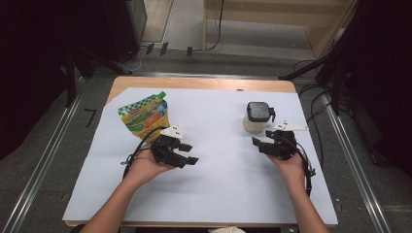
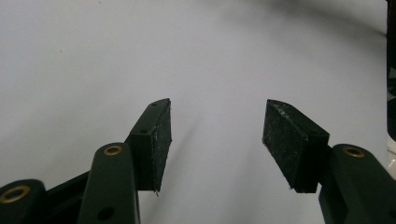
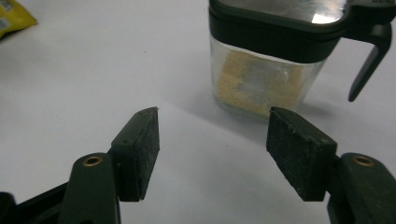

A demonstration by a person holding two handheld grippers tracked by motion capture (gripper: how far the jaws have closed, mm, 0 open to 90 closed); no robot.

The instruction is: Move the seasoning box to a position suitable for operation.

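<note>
Two bare forearms come in from the bottom of the high view, each hand carrying a black hand-held gripper over the white sheet (image 1: 218, 189) that covers the wooden tabletop (image 1: 194, 83). On the left, the left hand-held gripper (image 1: 191, 153) hangs with its jaws spread and nothing between them, just in front of a flat green and yellow pouch with a green cap (image 1: 144, 116). On the right, the right hand-held gripper (image 1: 257, 144) points toward a small clear square jar with a black lid and side lever (image 1: 257, 117), near it but not touching.

From the left gripper view, the left hand-held gripper (image 2: 217, 140) shows both pads well apart over bare white sheet (image 2: 140, 51).

From the right gripper view, the right hand-held gripper (image 3: 212, 149) stands spread and empty. Beyond it the jar (image 3: 261, 81) stands upright, holding pale brown grains, set a little toward the right pad. A yellow corner of the pouch (image 3: 11, 18) lies at the top left.
</note>
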